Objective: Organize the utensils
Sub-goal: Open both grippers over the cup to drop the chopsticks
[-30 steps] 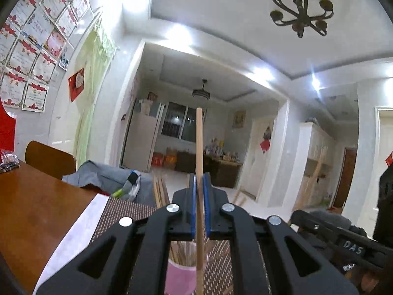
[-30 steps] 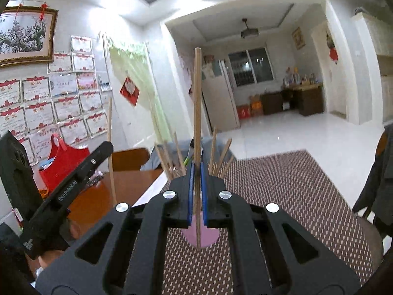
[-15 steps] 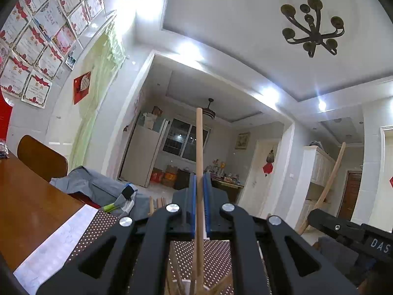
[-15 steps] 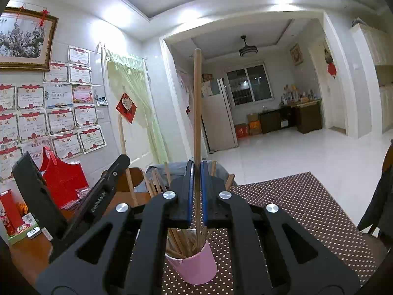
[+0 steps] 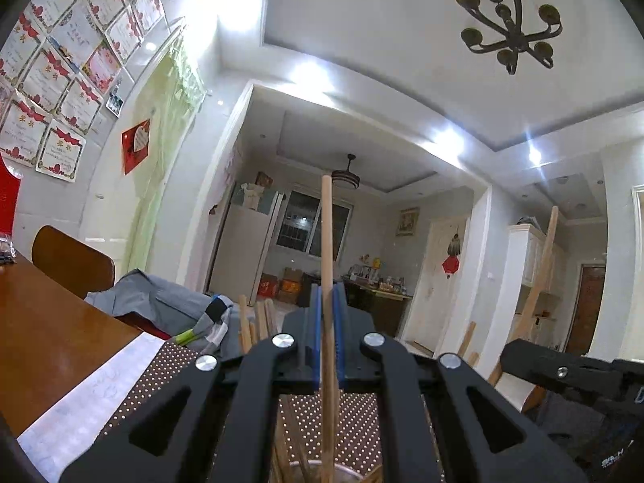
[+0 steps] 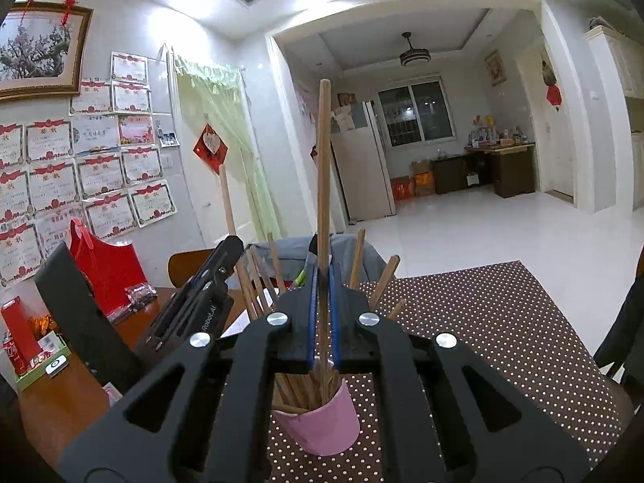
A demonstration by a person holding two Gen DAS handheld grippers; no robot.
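Observation:
My left gripper (image 5: pixel 327 296) is shut on an upright wooden chopstick (image 5: pixel 327 233). Its lower end reaches into the cup rim (image 5: pixel 350 471) at the bottom edge, among several other chopsticks (image 5: pixel 257 324). My right gripper (image 6: pixel 322 275) is shut on a second upright chopstick (image 6: pixel 323 161), whose lower end dips into the pink cup (image 6: pixel 322 422). The cup holds several leaning chopsticks (image 6: pixel 356 259). Each gripper shows in the other's view: the left one (image 6: pixel 209 281) just left of the cup, the right one (image 5: pixel 563 370) at the right.
The cup stands on a brown dotted placemat (image 6: pixel 483 322) on a wooden table (image 5: pixel 44 334). A red bag (image 6: pixel 108 265), a cola can (image 6: pixel 14 356) and a phone (image 6: pixel 56 364) sit at the left. Grey clothing (image 5: pixel 161 302) hangs over a chair beyond the table.
Both grippers have closed in over the pink cup, each still holding its chopstick. The cup now shows larger below the right fingers. The left gripper has drawn nearer to the right one.

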